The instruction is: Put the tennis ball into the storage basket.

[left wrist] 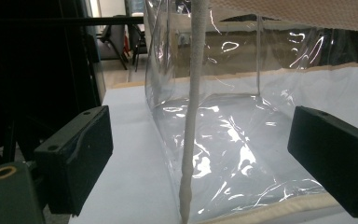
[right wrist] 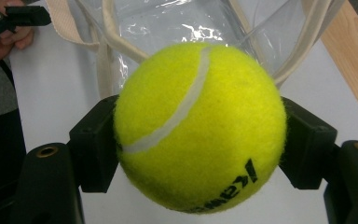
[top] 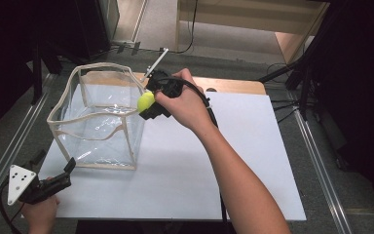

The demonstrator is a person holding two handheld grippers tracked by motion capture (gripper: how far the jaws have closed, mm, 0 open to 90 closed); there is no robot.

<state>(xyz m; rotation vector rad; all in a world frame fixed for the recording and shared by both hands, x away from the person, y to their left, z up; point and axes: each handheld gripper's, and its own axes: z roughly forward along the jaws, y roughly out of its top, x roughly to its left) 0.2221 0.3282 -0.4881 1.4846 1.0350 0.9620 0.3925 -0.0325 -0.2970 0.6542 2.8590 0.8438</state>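
— Holding anything, that right gripper (top: 148, 103)?

— Yes, its fingers (right wrist: 93, 149) clamp a ball (right wrist: 200, 126) from both sides, up at the near right rim of the clear bag (top: 97, 122), which stands open on the bench (top: 243, 161).

— And the left gripper (left wrist: 200, 154)?

— Low by the bag's near left corner, fingers (left wrist: 74, 158) spread wide, gripping nothing; the bag's corner seam (left wrist: 193, 116) rises between them.

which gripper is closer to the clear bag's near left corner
Left. The left gripper sits open just off that corner of the clear bag; the right gripper holds the tennis ball at the bag's far right rim.
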